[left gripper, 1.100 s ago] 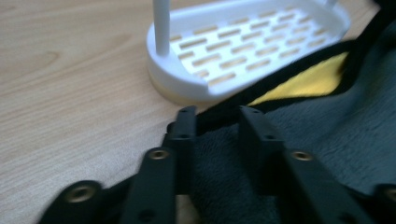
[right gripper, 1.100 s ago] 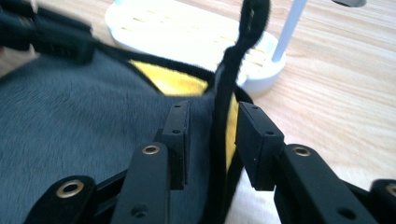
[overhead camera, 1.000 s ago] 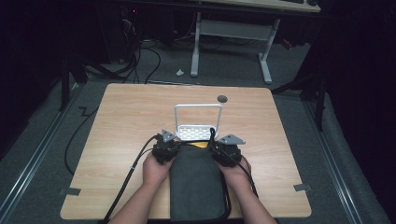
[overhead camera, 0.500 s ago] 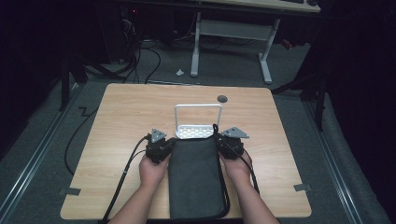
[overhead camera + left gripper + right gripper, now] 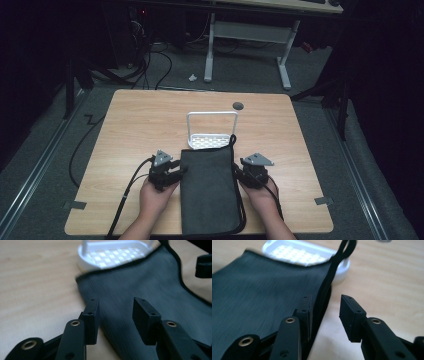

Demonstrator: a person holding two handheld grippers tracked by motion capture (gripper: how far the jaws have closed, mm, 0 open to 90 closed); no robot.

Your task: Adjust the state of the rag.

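Observation:
A dark grey fabric bag (image 5: 209,192) lies flat on the wooden table (image 5: 130,130). Its far edge overlaps the perforated base of a white wire-handled rack (image 5: 212,141). My left gripper (image 5: 176,173) sits at the bag's left edge and its jaws have just been opening. In the left gripper view the gripper (image 5: 116,315) is open above the bag (image 5: 140,282), with only the bag's edge lying below the gap. My right gripper (image 5: 240,175), (image 5: 324,311) is at the right edge, its jaws also just opened. The bag's hem (image 5: 325,290) lies against the left pad, unpinched.
A black cord loop (image 5: 342,252) rises from the bag's far right corner beside the rack (image 5: 297,255). A dark round grommet (image 5: 238,105) sits in the table behind the rack. Cables trail from both grippers off the near edge. White desk legs stand on the floor beyond.
Both grippers have pulled back from the bag's far corners toward the person and slightly outward. Their jaws now stand wider and have let go of the bag, which lies flat.

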